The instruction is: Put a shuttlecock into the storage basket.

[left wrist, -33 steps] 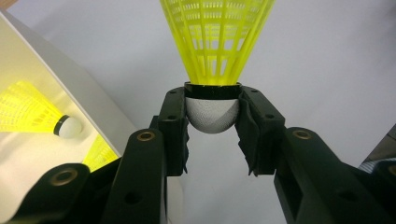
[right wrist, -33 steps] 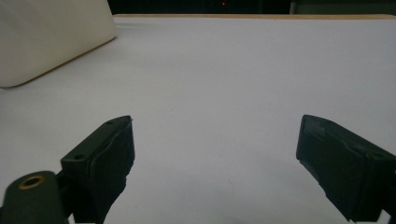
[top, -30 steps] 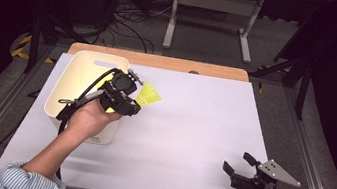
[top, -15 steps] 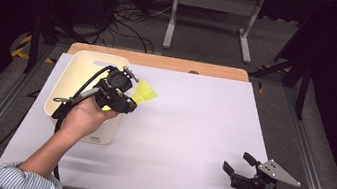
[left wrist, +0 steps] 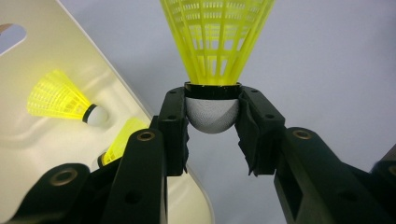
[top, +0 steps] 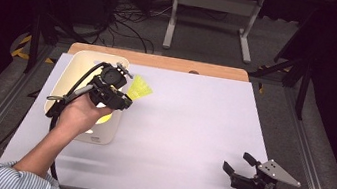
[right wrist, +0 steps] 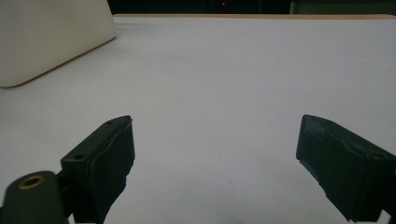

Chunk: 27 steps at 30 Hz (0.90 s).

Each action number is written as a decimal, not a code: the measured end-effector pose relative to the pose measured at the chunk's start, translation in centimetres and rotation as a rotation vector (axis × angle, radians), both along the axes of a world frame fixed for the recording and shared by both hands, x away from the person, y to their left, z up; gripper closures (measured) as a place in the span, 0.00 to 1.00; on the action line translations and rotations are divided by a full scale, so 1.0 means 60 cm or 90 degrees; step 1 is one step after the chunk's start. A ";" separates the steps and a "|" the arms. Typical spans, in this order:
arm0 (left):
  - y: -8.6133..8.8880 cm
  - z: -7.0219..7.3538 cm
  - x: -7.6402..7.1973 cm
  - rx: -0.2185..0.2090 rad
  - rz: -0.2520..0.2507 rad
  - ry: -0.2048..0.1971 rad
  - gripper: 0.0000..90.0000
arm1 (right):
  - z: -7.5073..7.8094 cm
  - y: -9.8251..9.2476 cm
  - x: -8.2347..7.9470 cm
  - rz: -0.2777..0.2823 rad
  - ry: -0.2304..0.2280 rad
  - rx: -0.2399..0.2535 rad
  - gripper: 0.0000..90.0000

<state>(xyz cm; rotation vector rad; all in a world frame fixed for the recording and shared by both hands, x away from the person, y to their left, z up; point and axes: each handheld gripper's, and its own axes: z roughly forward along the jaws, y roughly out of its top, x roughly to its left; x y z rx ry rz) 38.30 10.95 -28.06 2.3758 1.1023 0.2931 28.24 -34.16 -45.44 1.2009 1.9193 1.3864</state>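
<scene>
My left gripper [top: 123, 99] is shut on the white cork of a yellow shuttlecock [top: 140, 88], held above the right rim of a cream bin [top: 100, 132]. In the left gripper view the pads [left wrist: 176, 133] clamp the cork from both sides and the mesh skirt of the held shuttlecock [left wrist: 215, 42] points away. Two more yellow shuttlecocks lie in the bin, one whole [left wrist: 58, 95] and one partly hidden behind my jaw [left wrist: 122, 140]. My right gripper [top: 237, 162] rests open near the table's front right edge, with nothing between its fingers [right wrist: 105, 158].
A white sheet covers the table [top: 192, 123], with a wooden strip [top: 161, 61] along the far edge. The bin [right wrist: 46, 32] stands at the left of the table. Beyond the table are a dark floor, cables and a metal stand [top: 212, 10].
My left gripper has drifted slightly to the left toward the bin, still holding the shuttlecock. The right gripper has stayed where it was.
</scene>
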 end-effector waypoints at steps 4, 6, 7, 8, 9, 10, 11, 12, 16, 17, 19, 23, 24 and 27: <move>0.006 0.002 0.001 -0.002 0.005 -0.002 0.73 | 0.000 0.000 0.000 0.000 0.000 0.001 0.14; 0.009 0.003 0.001 -0.001 0.007 -0.002 0.73 | 0.000 0.000 0.000 0.000 0.000 0.000 0.14; 0.010 0.003 0.002 -0.001 0.009 -0.002 0.73 | 0.000 0.000 0.000 0.000 0.000 0.000 0.14; 0.011 0.003 0.002 -0.001 0.009 -0.002 0.73 | 0.000 0.000 0.000 0.000 0.000 0.000 0.14; 0.013 0.003 0.002 -0.002 0.012 -0.002 0.73 | 0.000 0.000 0.000 0.000 0.000 0.000 0.14; 0.014 0.003 0.003 -0.003 0.013 -0.002 0.73 | 0.000 0.000 0.000 0.000 0.000 0.000 0.14; 0.016 0.003 0.003 -0.002 0.014 -0.004 0.73 | 0.000 0.000 0.000 0.000 0.000 0.000 0.14; 0.018 0.004 0.003 -0.002 0.016 -0.005 0.73 | 0.000 0.000 0.000 0.000 0.000 0.000 0.14; 0.024 0.005 0.003 0.004 0.023 -0.007 0.73 | 0.000 0.000 0.000 0.000 0.000 -0.001 0.14; 0.024 0.005 0.003 0.004 0.023 -0.007 0.73 | 0.000 0.000 0.000 -0.001 0.000 -0.001 0.14; 0.029 0.006 0.003 0.004 0.027 -0.007 0.73 | 0.000 0.000 0.000 -0.001 0.000 -0.001 0.14; 0.036 0.005 0.004 0.003 0.032 -0.007 0.73 | 0.000 0.000 0.000 0.000 0.001 -0.001 0.14; 0.038 0.005 0.004 0.003 0.033 -0.007 0.73 | 0.000 0.000 0.000 -0.001 0.001 -0.001 0.14; 0.042 0.005 0.004 0.002 0.038 -0.008 0.73 | 0.000 0.000 0.000 -0.001 0.001 -0.001 0.14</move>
